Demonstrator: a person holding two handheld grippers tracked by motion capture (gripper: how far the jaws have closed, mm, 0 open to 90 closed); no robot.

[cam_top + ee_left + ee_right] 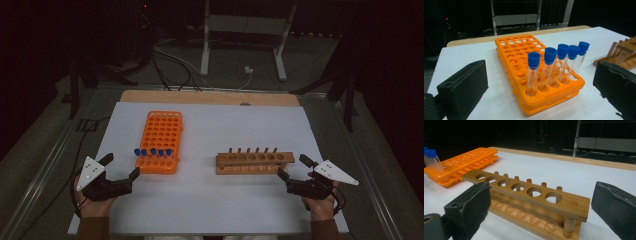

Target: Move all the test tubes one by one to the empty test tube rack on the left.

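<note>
Left gripper [122, 169]: jaws wide apart, nothing between them; it rests low over the white table sheet [210, 200] at the near left corner, pointing toward 2 o'clock in the high view.
Right gripper [295, 167]: jaws likewise wide and empty, pointing toward 10 o'clock at the wooden rack's right end.
Work in hand (judged): moving capped tubes from the orange rack to the wooden one; no tube lifted yet.
Orange plastic tube rack [524, 52]: long axis runs 12 to 6 o'clock on the table, left of centre; its near end lies just beside the left gripper's inner jaw.
Five clear tubes with blue caps [554, 65]: upright in the nearest row of the orange rack, standing side by side across its width.
Six-hole wooden tube rack [524, 192]: long axis 9 to 3 o'clock, right of centre; all holes empty, pegs along the far edge.
Deciding relation: in the left gripper view the tube row sits dead ahead at 12 o'clock between the open jaws, apart from both pads; the tubes' long axes are vertical, so the jaws must close across a tube from the sides.
Nearer hand: the left, clearly; the right is well apart from the tubes.
Tube nearest the fingers [533, 72]: the leftmost in the left gripper view.
Risk (judged): neighbouring tubes stand close; a wide approach may knock the next one.
</note>
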